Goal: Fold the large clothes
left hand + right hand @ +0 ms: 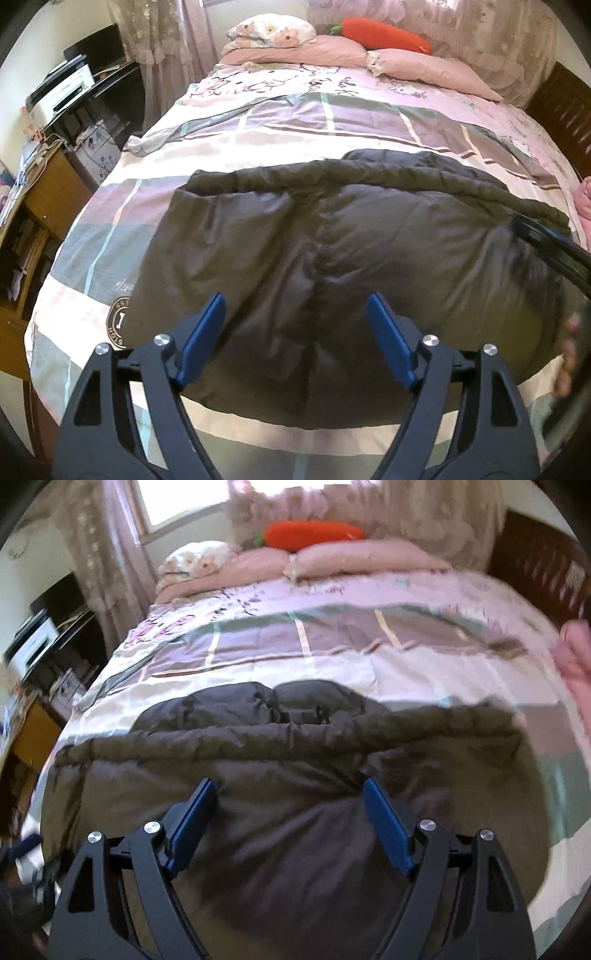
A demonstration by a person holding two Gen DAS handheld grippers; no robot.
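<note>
**Dark padded coat spread on the bed, both pairs of fingers wide apart above it**

The bed (122,206) fills both views, covered by a quilt of pink, grey and cream blocks. At its far end, toward twelve o'clock, lie pink pillows (317,51), a floral pillow (273,29) and an orange carrot-shaped cushion (384,35). A dark wooden headboard (561,110) shows at about two o'clock in the left wrist view, lace curtains (155,44) hang at eleven o'clock, and a table (51,184) with a white printer (62,92) on a dark stand behind it stands at nine to ten o'clock.

The dark grey padded coat (332,240) lies on the near half of the bed, occupying the centre of each view. It is laid fairly flat, with a seam running down its middle and a thick rolled edge across its far side. In the right wrist view a collar or hood part (295,701) pokes out beyond that rolled edge at twelve o'clock.

The left gripper (295,332) hangs over the coat at six o'clock; its blue fingers (203,332) are spread wide with nothing clamped between them. The right gripper (288,819) hangs over the coat the same way, blue fingers (192,819) apart and not pinching any cloth. In the left wrist view the right gripper's dark body and blurred fingertips of a hand (567,354) appear at four o'clock.

A pink cloth (576,657) lies at the bed's edge at two o'clock in the right wrist view.
</note>
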